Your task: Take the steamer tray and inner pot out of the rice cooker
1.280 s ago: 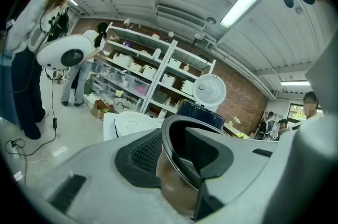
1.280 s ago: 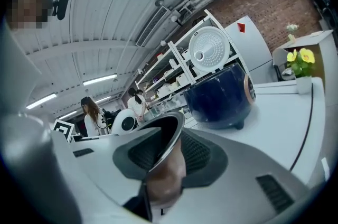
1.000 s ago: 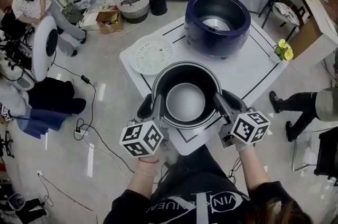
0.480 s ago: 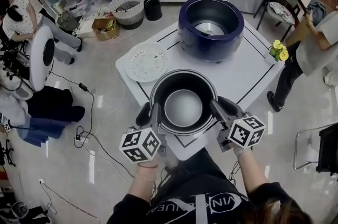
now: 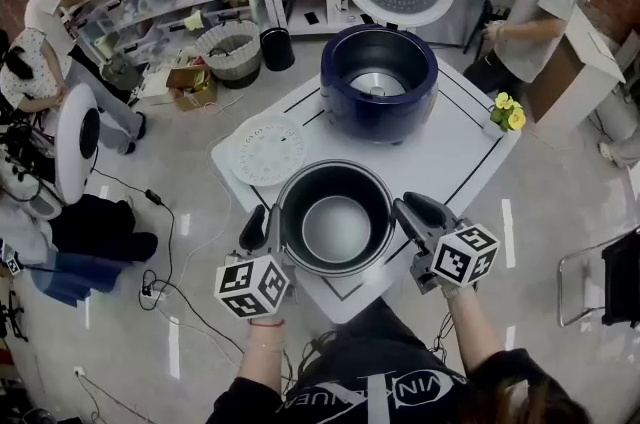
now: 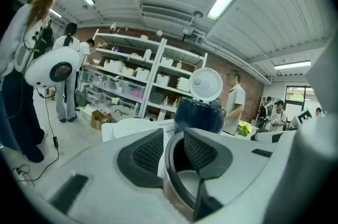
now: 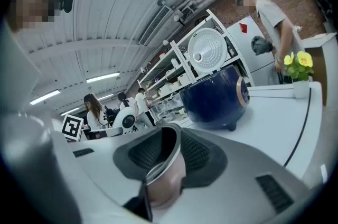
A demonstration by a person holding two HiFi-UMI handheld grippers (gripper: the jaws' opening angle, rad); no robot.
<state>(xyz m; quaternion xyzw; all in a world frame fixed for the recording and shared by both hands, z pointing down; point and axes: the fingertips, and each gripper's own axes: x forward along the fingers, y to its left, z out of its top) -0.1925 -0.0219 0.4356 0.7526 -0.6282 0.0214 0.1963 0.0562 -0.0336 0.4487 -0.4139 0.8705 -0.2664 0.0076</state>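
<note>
The left gripper (image 5: 265,224) has just squeezed tighter on the inner pot (image 5: 336,228) rim; the right gripper (image 5: 408,210) still clamps the opposite rim. The pot stays over the table (image 5: 450,152) near corner, short of the rice cooker (image 5: 380,82).

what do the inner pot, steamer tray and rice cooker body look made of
Inner pot: probably metal, dark matte coating inside, bare metallic sheen on the outer wall.
Steamer tray: likely white plastic, a matte disc with small holes.
Rice cooker body: glossy navy shell with highlights, plastic or painted metal, can't tell which.
</note>
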